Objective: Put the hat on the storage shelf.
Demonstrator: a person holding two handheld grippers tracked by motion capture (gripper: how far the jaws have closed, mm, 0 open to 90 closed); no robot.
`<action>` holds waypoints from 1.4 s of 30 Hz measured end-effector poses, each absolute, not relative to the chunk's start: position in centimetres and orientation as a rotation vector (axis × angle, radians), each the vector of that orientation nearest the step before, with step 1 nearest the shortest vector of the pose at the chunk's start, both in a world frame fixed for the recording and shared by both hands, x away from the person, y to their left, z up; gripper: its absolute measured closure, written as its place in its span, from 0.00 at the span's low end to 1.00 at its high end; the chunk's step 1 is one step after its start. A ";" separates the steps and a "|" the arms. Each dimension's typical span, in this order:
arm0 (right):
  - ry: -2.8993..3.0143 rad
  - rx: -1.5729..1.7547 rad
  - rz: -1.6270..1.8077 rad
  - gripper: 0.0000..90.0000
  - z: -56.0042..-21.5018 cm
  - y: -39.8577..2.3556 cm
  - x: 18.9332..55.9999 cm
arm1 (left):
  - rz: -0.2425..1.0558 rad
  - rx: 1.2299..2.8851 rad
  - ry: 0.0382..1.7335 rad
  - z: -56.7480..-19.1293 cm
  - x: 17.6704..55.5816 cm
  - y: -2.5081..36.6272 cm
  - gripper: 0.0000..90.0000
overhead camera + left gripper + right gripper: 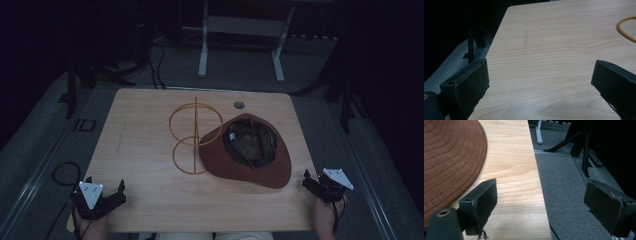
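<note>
**Hat not picked up yet**

The left gripper [106, 196] and right gripper [320, 184] sit at the near table [145, 200] corners, jaws wide apart, holding nothing. The brown hat [245, 150] lies upside down beside the gold wire stand [192, 135]. All the work looks still to do.

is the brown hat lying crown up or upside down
Upside down: the brown hat rests on the table with its dark inner lining facing up, brim spread around it.

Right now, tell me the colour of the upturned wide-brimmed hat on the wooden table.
Reddish brown, with a darker lining; clearest in the high view.
</note>
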State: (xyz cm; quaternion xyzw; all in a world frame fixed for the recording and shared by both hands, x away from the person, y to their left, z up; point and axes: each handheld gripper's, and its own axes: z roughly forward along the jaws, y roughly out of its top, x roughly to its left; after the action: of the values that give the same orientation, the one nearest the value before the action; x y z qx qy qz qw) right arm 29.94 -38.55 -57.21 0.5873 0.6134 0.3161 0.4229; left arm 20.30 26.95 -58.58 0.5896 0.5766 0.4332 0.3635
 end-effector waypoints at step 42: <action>1.898 1.325 0.999 0.13 -47.5 -32.3 34.9 | 0.900 1.564 1.516 -57.9 20.6 25.7 0.02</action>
State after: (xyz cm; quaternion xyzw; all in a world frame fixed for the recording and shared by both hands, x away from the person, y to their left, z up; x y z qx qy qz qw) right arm 34.89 -32.34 -47.54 0.5004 0.7169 0.3774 0.3053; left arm 20.59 25.74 -57.86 0.6132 0.5943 0.3527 0.3825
